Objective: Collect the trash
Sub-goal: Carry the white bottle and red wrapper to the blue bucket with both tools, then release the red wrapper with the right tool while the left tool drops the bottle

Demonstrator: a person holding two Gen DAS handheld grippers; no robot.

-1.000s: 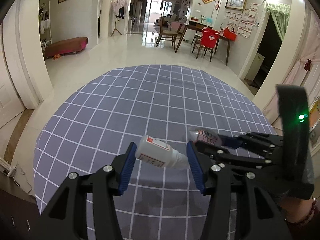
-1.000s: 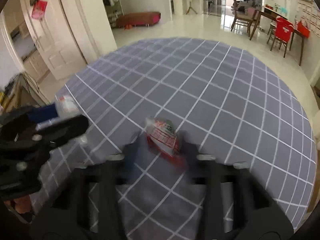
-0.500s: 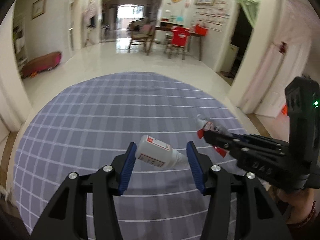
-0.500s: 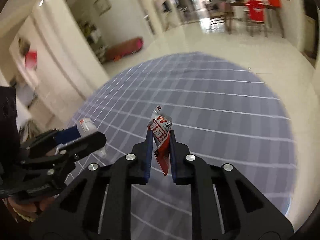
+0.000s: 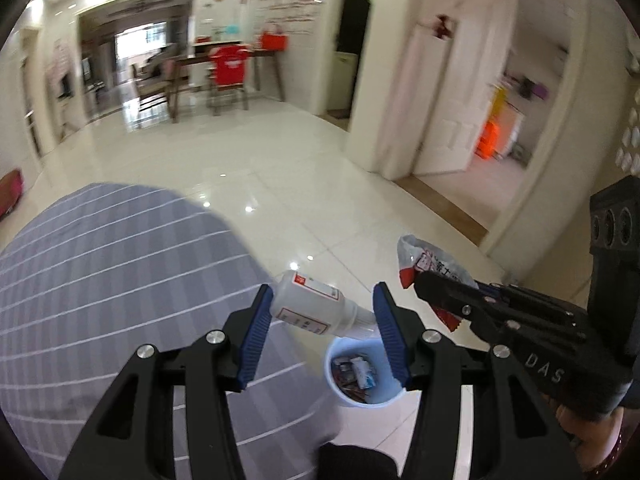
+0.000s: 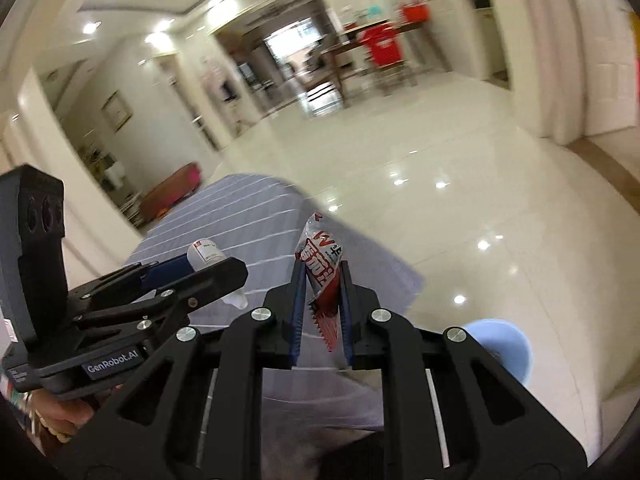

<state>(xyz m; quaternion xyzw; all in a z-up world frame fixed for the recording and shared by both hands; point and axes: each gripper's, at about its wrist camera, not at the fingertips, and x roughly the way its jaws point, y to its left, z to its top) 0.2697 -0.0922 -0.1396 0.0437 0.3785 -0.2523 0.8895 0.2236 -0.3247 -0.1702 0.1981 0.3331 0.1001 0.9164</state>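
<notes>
My left gripper [image 5: 322,312] is shut on a small white plastic bottle [image 5: 316,310] with a red-and-white label, held crosswise between the blue pads. My right gripper [image 6: 322,300] is shut on a red-and-white snack wrapper [image 6: 322,268], which stands upright between its pads. In the left wrist view the right gripper [image 5: 424,284] with the wrapper [image 5: 430,266] is close to the right. A light blue trash bin [image 5: 362,374] holding several wrappers stands on the floor just below the bottle. In the right wrist view the bin's rim [image 6: 500,342] shows at lower right.
The round table with a grey checked cloth [image 5: 100,280] lies to the left, its edge beside the bin. Glossy white floor tiles [image 5: 280,160] stretch ahead. A white door [image 5: 444,96] and doorway stand to the right; a dining table with red chairs [image 5: 226,68] is far back.
Both grippers have swung right, away from over the table, to the table's edge over the floor. The blue bin has come into view below them. Both still hold their items.
</notes>
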